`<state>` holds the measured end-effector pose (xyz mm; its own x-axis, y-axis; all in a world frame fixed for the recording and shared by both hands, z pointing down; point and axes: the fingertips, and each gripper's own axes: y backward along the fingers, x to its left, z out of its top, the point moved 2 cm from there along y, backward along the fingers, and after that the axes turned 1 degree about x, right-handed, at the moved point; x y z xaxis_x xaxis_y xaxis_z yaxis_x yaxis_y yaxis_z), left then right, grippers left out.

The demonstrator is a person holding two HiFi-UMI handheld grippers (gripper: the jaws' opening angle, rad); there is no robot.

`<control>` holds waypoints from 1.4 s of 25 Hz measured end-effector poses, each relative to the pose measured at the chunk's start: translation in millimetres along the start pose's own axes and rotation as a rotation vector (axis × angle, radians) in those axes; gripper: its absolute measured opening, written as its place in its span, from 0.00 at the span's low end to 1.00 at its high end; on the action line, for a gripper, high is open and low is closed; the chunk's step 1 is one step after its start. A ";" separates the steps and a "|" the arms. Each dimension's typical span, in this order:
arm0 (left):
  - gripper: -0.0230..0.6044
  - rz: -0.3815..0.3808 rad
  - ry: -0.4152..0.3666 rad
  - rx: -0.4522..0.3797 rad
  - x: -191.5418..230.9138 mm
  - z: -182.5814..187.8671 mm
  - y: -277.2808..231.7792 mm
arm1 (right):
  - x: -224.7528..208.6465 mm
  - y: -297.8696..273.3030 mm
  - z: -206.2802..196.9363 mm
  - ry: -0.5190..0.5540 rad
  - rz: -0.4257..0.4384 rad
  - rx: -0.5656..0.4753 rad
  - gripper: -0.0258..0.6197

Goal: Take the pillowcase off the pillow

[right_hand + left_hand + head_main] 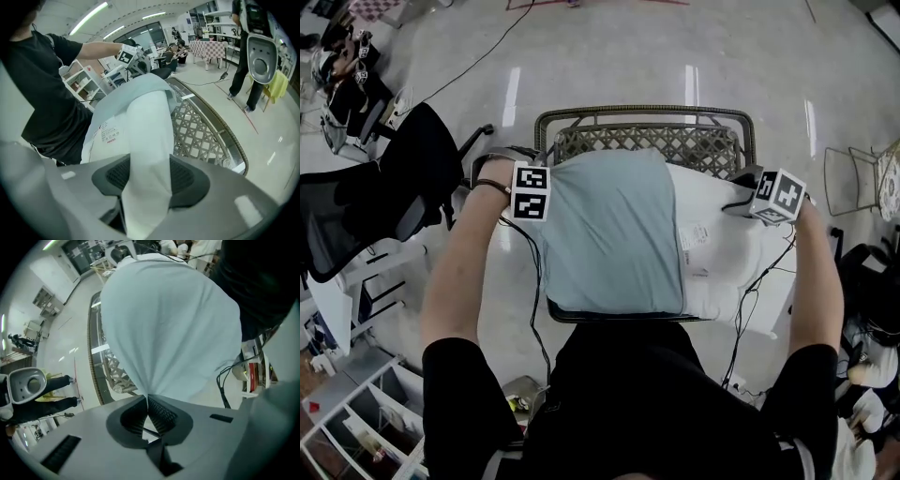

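A white pillow (722, 253) lies across a wicker chair (647, 141), its left part still covered by a pale blue pillowcase (609, 234). My left gripper (534, 211) points down at the case's left edge. In the left gripper view this gripper (147, 399) is shut on a pinched fold of the pillowcase (168, 324), which fans out taut from the pads. My right gripper (769, 202) is at the bare right end of the pillow. In the right gripper view this gripper (147, 176) is shut on a thick fold of the white pillow (147, 126), with a printed label showing nearby.
A black office chair (394, 187) stands to the left and a wire chair (853, 178) to the right. White shelving (356, 412) sits at the lower left. Cables trail from both grippers. A person (248, 47) stands beyond the wicker chair (201, 131).
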<state>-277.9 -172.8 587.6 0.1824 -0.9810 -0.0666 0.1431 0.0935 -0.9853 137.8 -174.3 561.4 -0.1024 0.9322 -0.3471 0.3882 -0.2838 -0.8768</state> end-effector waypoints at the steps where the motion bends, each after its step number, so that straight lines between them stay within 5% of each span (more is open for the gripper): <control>1: 0.05 -0.002 -0.008 0.006 -8.1 -4.0 1.9 | -1.4 1.3 -0.9 -0.006 0.004 -0.010 0.41; 7: 0.05 -0.028 0.080 -0.031 -49.7 -24.6 5.9 | -5.9 4.4 -5.6 -0.045 0.020 -0.066 0.39; 11: 0.05 -0.051 0.163 -0.088 -63.8 -19.9 14.1 | -0.9 2.6 2.8 -0.007 0.006 0.020 0.48; 16: 0.05 -0.004 0.168 -0.102 -48.7 -2.0 5.6 | 3.1 -1.1 98.9 0.114 0.014 -0.110 0.65; 18: 0.07 -0.008 0.186 -0.123 -38.6 8.6 2.0 | 2.1 -27.1 120.7 0.178 0.031 -0.042 0.72; 22: 0.30 -0.104 0.264 -0.240 -23.3 31.7 14.5 | 3.4 -84.7 117.2 0.192 0.166 0.140 0.78; 26: 0.37 -0.200 0.283 -0.280 -10.0 37.2 13.2 | 7.5 -115.8 114.9 0.177 0.269 0.185 0.83; 32: 0.42 -0.263 0.238 -0.224 -4.1 49.9 -35.1 | 21.0 -134.8 116.6 0.168 0.401 0.160 0.83; 35: 0.40 -0.294 0.201 -0.241 -13.1 66.1 -44.1 | 31.5 -133.2 121.9 0.191 0.447 0.132 0.70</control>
<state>-222.3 -152.8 642.4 -0.0291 -0.9759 0.2162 -0.0754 -0.2136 -0.9740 -28.8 -134.5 626.7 0.2215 0.7340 -0.6420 0.2354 -0.6791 -0.6952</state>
